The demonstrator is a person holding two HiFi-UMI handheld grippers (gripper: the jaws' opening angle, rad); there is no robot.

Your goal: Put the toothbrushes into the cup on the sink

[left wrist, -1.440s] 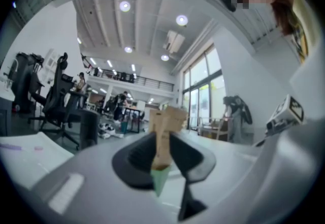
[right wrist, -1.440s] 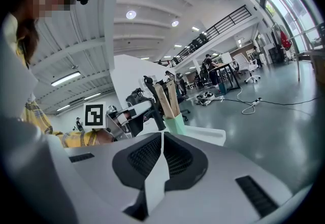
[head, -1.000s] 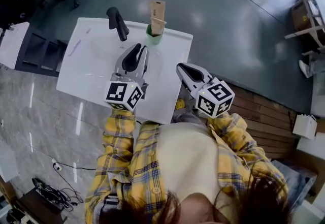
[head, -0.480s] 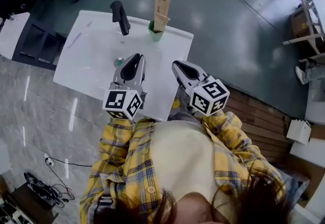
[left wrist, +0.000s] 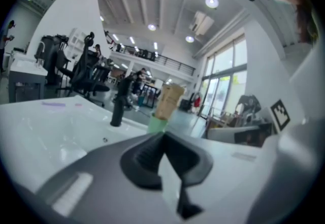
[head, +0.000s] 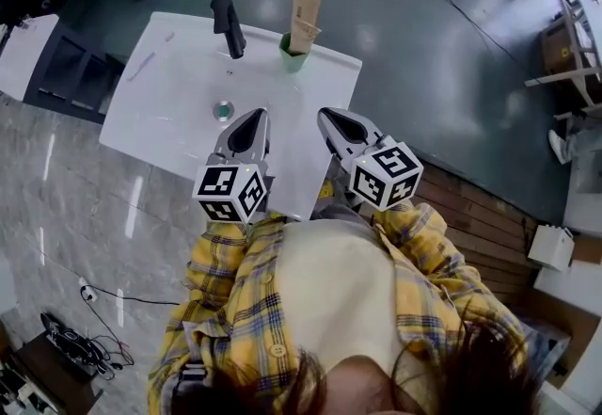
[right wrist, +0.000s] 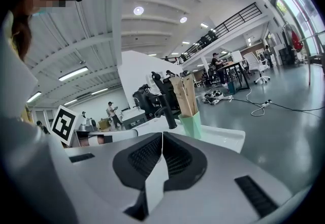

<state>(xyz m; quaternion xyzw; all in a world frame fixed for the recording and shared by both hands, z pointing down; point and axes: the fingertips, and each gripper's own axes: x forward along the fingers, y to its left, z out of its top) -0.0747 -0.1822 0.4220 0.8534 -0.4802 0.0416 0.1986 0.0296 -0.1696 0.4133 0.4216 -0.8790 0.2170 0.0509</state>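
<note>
While the toothbrushes [head: 304, 18] stand in the cup [head: 291, 57] at the sink's [head: 169, 84] twelve o'clock, the left hand-held gripper [head: 255, 113] has just closed empty; the right hand-held gripper [head: 326, 114] is closed, empty.

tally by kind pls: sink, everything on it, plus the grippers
Sink: 1
Black faucet: 1
Drain: 1
Green cup: 1
Toothbrush packs: 2, both standing in the green cup
Grippers: 2, left gripper and right gripper, both shut and empty; the left gripper's jaws have just been closing
Total: 8
</note>
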